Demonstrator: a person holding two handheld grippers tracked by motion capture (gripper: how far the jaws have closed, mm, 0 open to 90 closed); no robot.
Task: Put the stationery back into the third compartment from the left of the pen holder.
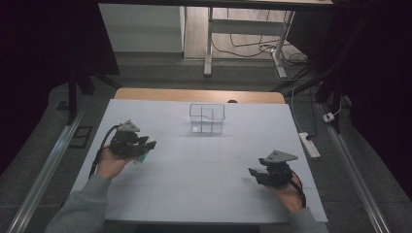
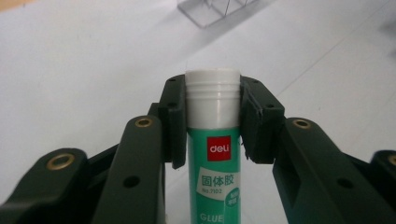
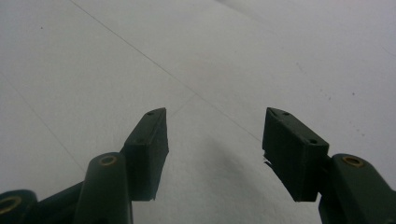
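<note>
Gripping a glue stick (image 2: 214, 140) over the white table (image 1: 204, 165), left jaws; right jaws apart.

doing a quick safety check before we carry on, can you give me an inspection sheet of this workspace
surface: white table top, bare in the middle
job's things: glue stick held upright; clear box at the far side, with dividers
clutter: nothing seen
grippers: left gripper shut on the glue stick's white cap; right gripper open, nothing between its jaws
cables: black cable trails from the left gripper
surroundings: power strip and loose wires on the floor; desk legs behind
</note>
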